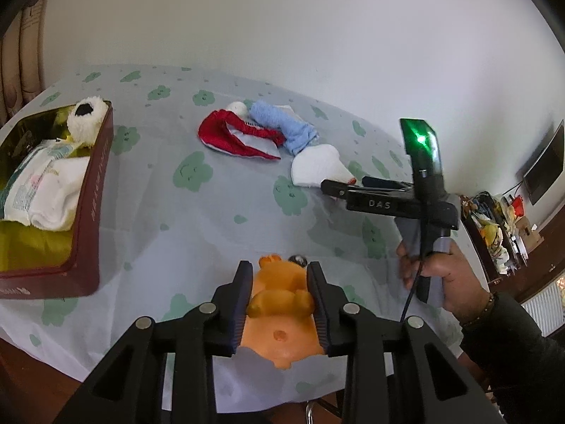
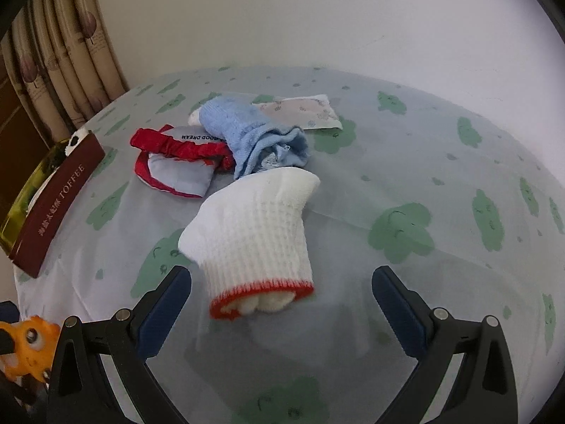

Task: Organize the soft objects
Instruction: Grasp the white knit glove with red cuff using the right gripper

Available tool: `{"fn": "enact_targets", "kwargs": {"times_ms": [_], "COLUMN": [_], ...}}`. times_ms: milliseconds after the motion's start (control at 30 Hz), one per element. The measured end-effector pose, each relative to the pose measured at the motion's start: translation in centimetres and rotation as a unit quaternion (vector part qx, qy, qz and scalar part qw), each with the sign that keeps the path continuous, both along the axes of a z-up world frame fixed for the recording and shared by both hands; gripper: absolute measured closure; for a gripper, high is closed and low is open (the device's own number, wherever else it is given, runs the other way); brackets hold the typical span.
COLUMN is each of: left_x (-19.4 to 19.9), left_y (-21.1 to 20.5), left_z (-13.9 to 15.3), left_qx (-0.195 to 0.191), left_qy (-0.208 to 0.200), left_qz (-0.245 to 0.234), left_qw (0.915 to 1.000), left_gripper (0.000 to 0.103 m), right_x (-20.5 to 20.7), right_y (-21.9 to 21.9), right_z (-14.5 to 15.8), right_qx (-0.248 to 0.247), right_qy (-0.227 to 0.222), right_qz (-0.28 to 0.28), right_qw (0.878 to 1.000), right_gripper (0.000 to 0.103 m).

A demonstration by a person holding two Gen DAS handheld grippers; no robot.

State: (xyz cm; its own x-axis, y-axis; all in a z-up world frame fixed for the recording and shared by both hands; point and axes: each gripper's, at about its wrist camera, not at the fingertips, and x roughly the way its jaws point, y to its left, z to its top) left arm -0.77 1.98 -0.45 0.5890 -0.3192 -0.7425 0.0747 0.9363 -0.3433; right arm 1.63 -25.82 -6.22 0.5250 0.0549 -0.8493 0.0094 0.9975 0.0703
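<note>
Left gripper (image 1: 280, 289) has its two black fingers pressed on the sides of an orange rubber animal toy (image 1: 279, 312), so the toy is held firmly between the blue pads, above the near edge of the table (image 1: 219, 219). Right gripper (image 2: 281, 288) stands wide open and holds nothing; its fingers are on both sides of a white knitted glove with a red cuff (image 2: 252, 236), but they do not touch it. The glove lies on the table with its cuff toward the camera.

Just behind the glove lies a light blue fluffy sock (image 2: 254, 134), and beside it a red and grey satin eye mask (image 2: 180, 162) with printed letters. A flat white packet with a pale pattern (image 2: 303, 111) lies behind the sock, near the wall.

At the left side of the table stands a dark red rectangular tin box (image 1: 90, 190), open, with a gold inside. In it are a white fluffy plush toy (image 1: 86, 118) and some folded white cloth (image 1: 46, 187). A pale tablecloth with green cloud shapes (image 2: 423, 183) covers the table. A hand (image 1: 445, 275) with a dark sleeve holds the right gripper's handle.
</note>
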Motion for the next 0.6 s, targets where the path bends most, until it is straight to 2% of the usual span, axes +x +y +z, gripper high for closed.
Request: {"fn": "enact_targets", "kwargs": {"times_ms": [100,133,167,267,367,600], "left_x": [0.3,0.4,0.5,0.5,0.6,0.4], "left_y": [0.2,0.3,0.5,0.9,1.0,2.6], "left_z": [0.0,0.0,0.0,0.2,1.1,4.2], "left_qx": [-0.002,-0.005,-0.008,-0.02,-0.016,-0.013], "left_qy": [0.002,0.005,0.006,0.008,-0.003,-0.031], "left_qz": [0.003,0.004,0.005,0.01,0.012,0.034], "left_qw": [1.0,1.0,0.9999,0.9997,0.9998,0.9988], "left_gripper": [0.071,0.071,0.071,0.071,0.071,0.071], "right_x": [1.0,1.3,1.5,1.5,1.0,-1.8], "right_y": [-0.3,-0.2,-0.2,0.1,0.8,0.8], "right_z": [-0.3,-0.4,-0.5,-0.3,0.2,0.7], "right_qx": [0.012,0.014,0.018,0.019,0.01,0.043], "right_qy": [0.006,0.009,0.011,0.005,-0.008,-0.023], "right_qz": [-0.007,-0.007,-0.006,-0.004,0.002,-0.012], "right_qw": [1.0,1.0,1.0,1.0,1.0,0.999], "right_gripper": [0.001,0.009,0.032,0.063,0.071,0.072]}}
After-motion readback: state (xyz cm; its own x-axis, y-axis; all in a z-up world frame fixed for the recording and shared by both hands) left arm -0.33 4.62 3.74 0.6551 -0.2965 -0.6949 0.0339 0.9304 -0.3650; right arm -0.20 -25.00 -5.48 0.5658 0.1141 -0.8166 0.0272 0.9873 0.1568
